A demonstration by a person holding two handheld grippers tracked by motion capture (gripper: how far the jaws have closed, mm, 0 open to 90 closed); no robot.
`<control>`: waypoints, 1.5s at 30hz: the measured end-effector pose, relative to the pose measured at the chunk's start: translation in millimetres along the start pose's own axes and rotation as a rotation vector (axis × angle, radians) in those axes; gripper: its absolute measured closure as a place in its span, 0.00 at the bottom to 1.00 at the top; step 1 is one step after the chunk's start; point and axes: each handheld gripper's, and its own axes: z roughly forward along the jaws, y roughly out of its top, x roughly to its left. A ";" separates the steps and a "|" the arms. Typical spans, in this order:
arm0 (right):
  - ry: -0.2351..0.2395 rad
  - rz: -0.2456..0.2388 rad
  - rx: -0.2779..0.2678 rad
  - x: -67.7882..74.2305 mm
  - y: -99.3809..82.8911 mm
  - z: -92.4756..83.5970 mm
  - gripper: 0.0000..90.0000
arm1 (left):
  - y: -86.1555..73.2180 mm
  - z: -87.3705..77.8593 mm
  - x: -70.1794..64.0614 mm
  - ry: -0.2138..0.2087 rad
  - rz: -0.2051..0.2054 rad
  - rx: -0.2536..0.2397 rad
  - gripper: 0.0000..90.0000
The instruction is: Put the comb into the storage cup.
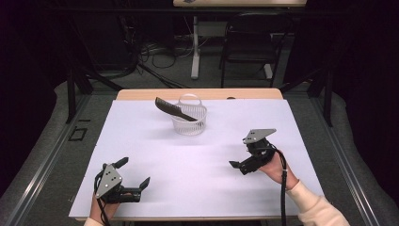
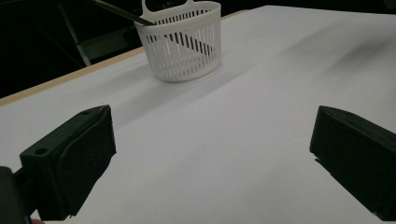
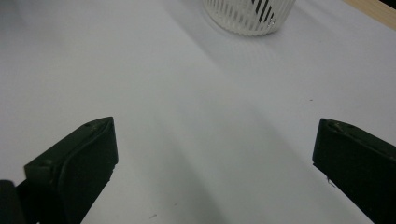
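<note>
Comb (image 1: 173, 109): dark, leaning in my white slatted basket (image 1: 189, 120), end poking over the rim.
My left gripper (image 1: 134, 175): jaws wide, empty.
My right gripper (image 1: 239, 165): jaws wide, empty.

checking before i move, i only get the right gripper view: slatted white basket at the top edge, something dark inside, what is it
Observer: A dark comb. In the high view it leans in the white basket, one end sticking out past the rim toward the table's left.
Operator: does the basket have a handle
Observer: Yes, the high view shows a white loop handle rising on the far side of the rim.
Operator: where's the left gripper
Observer: The left gripper is near the front left corner of the white table, jaws wide open, holding nothing.
</note>
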 end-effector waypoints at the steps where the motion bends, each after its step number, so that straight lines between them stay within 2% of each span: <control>1: 0.000 -0.001 0.004 1.0 -1.5 -1.4 0.00 | 0.0 0.0 0.1 0.000 0.000 0.001 0.00; 24: -0.037 0.021 -0.004 14.2 -36.7 -22.9 0.00 | -0.2 0.0 0.1 0.001 -0.002 0.003 0.00; 28: -0.045 0.025 0.010 16.5 -43.1 -27.4 0.00 | -0.1 0.2 -0.2 0.002 0.000 0.004 0.00; 45: -0.062 0.029 -0.063 22.7 -69.4 -38.2 0.00 | -0.6 0.8 -0.1 0.004 0.000 0.007 0.00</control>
